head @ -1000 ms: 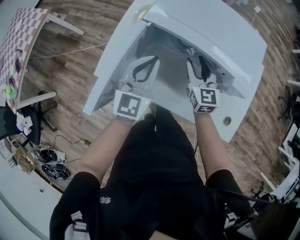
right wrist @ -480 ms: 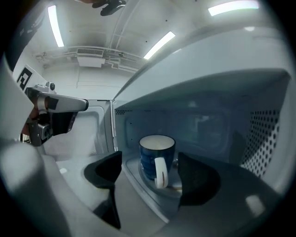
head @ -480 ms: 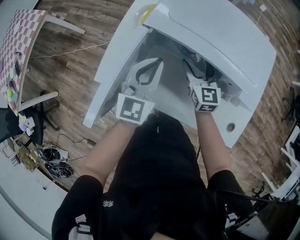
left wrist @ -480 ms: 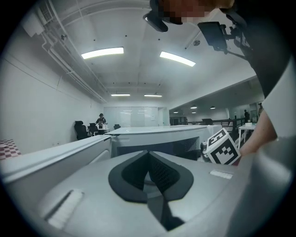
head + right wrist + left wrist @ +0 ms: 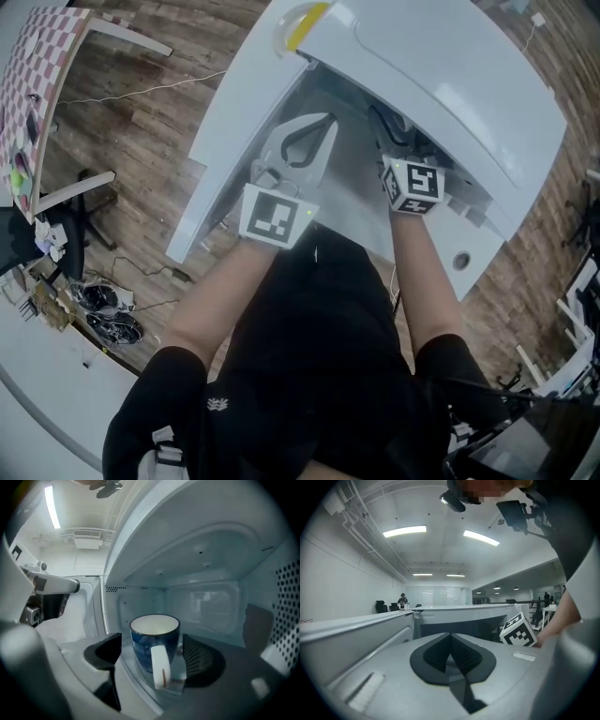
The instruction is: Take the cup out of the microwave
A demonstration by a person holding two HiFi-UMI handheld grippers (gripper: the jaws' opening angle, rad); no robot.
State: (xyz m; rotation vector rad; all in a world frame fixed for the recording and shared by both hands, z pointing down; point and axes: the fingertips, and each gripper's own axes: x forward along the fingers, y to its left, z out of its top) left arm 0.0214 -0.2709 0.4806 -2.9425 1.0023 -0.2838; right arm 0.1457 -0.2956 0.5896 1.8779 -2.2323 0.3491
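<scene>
A blue cup [image 5: 153, 641] with a white inside and a white handle stands on the glass plate inside the open microwave [image 5: 441, 75], its handle turned toward the camera. My right gripper [image 5: 154, 660] reaches into the cavity with one jaw on each side of the cup. Its jaws are opening and the pads [image 5: 107, 652] stand clear of the cup. In the head view the right gripper [image 5: 394, 131] disappears under the microwave's top. My left gripper [image 5: 326, 122] hovers beside it in front of the opening. Its jaws [image 5: 452, 656] are shut with nothing between them.
The microwave door [image 5: 234, 141] hangs open to the left of the left gripper. A yellow thing [image 5: 305, 14] lies at the microwave's far corner. A checkered table [image 5: 37, 84] and floor clutter [image 5: 103, 319] are far left. The cavity's perforated wall [image 5: 286, 606] is to the right.
Both grippers have moved forward toward the microwave opening. The right gripper's fingers now reach farther under the microwave's top.
</scene>
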